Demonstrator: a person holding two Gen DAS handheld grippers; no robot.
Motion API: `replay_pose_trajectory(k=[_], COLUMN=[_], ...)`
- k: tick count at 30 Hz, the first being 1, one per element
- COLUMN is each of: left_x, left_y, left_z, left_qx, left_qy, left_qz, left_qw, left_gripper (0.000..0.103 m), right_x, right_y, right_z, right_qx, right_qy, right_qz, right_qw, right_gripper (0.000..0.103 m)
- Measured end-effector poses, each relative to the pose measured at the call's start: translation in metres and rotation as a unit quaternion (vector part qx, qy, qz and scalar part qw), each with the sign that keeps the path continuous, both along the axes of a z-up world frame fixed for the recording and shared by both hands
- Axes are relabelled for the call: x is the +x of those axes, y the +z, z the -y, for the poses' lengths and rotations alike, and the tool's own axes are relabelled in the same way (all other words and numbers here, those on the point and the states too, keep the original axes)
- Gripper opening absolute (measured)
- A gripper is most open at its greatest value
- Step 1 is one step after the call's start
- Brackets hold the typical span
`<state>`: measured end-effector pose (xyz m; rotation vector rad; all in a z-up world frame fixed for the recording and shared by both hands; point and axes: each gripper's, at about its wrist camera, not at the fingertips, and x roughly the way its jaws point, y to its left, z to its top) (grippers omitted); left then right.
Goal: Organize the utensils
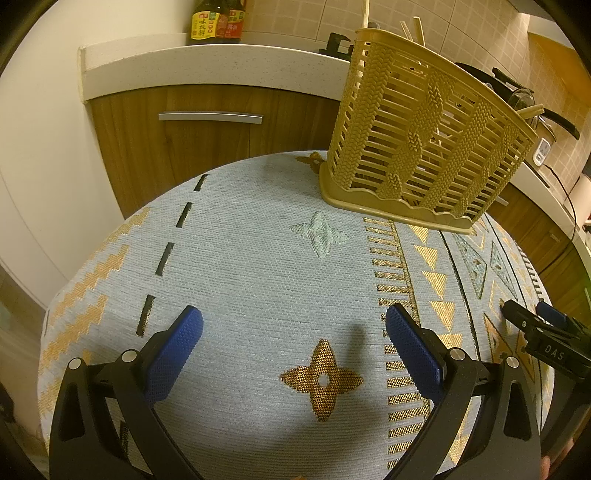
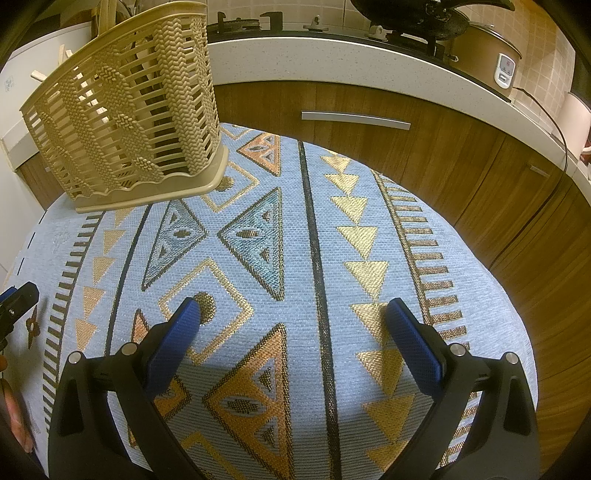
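Patterned tablecloth [image 1: 258, 258] carries a utensil basket [image 1: 424, 147] holding chopsticks [image 1: 413, 27]; both hand-held grippers [image 1: 293, 332] [image 2: 293, 325] gape wide, empty.

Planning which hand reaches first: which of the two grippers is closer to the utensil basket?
Hard to call. The utensil basket sits far-right of the left gripper and far-left of the right gripper, between them; both are open.

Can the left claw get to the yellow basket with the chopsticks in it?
Probably yes. The left claw is open and holds nothing, and only bare patterned tablecloth lies between it and the utensil basket, which stands ahead and to its right. The right claw is off to the side.
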<state>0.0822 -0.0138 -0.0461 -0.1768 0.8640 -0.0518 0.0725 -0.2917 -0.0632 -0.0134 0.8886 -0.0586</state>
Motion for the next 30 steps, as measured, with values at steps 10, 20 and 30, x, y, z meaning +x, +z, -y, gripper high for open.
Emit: replay_pose_trajectory(k=[10, 20, 30], left_x=[0.0004, -0.0002, -0.0002], left_y=[-0.0004, -0.0003, 0.0001], left_z=[-0.0008, -0.0007, 0.0], left_qx=[0.002, 0.003, 0.003], left_qy=[0.0, 0.0, 0.0], left_qz=[0.0, 0.0, -0.001], left_qw=[1.0, 1.0, 1.0], left_gripper=[0.096, 0.096, 0.096], right_x=[0.0019, 0.0023, 0.0022], right_y=[-0.0003, -0.0001, -0.0001], right_z=[0.0006, 0.0008, 0.0008], right_qx=[0.0, 0.0, 0.0], right_qy=[0.0, 0.0, 0.0], right_qz=[0.0, 0.0, 0.0], right_qw=[1.0, 1.0, 1.0], right_gripper=[0.096, 0.096, 0.096])
